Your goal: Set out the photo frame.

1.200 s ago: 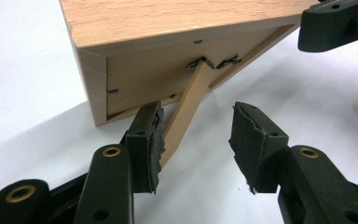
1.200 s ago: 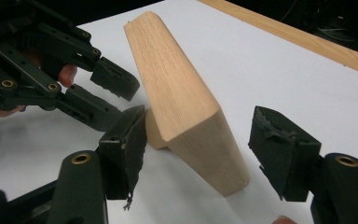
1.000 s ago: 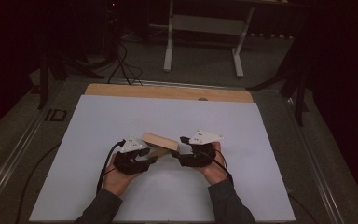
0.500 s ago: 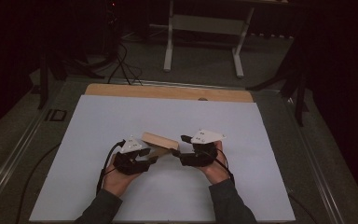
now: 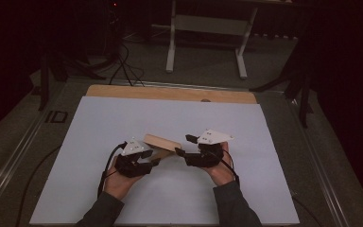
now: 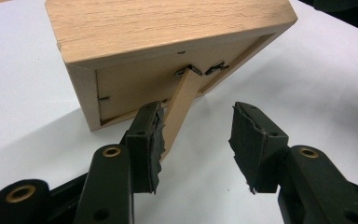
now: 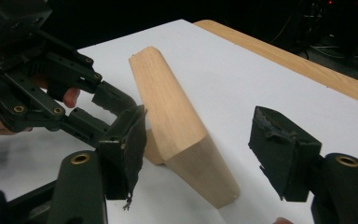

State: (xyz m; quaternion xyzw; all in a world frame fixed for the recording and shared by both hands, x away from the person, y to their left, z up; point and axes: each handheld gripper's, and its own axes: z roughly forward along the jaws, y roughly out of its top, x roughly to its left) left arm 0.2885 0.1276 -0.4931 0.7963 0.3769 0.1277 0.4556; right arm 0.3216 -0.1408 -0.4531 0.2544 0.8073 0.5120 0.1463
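Observation:
A light wooden picture frame (image 5: pixel 163 143) stands tilted on the white table top (image 5: pixel 123 118), back side toward the person. In the left gripper view its back panel (image 6: pixel 168 32) shows a thin wooden stand leg (image 6: pixel 179 109) hinged out. My left gripper (image 6: pixel 196 140) is open, and the leg lies between its jaws, close against the left pad (image 6: pixel 144 144). My right gripper (image 7: pixel 198 154) is open too, with the frame's near end (image 7: pixel 177 126) between its jaws and neither pad pressing on it. In the high view the left gripper (image 5: pixel 159 156) and the right gripper (image 5: pixel 184 145) meet at the frame from either side.
The white sheet covers a wooden board whose edge (image 5: pixel 170 93) shows at the far side. Beyond the table stand a white metal stand (image 5: pixel 205 42) and cables on a dark floor. The left gripper's arm (image 7: pixel 51 93) reaches in beside the frame.

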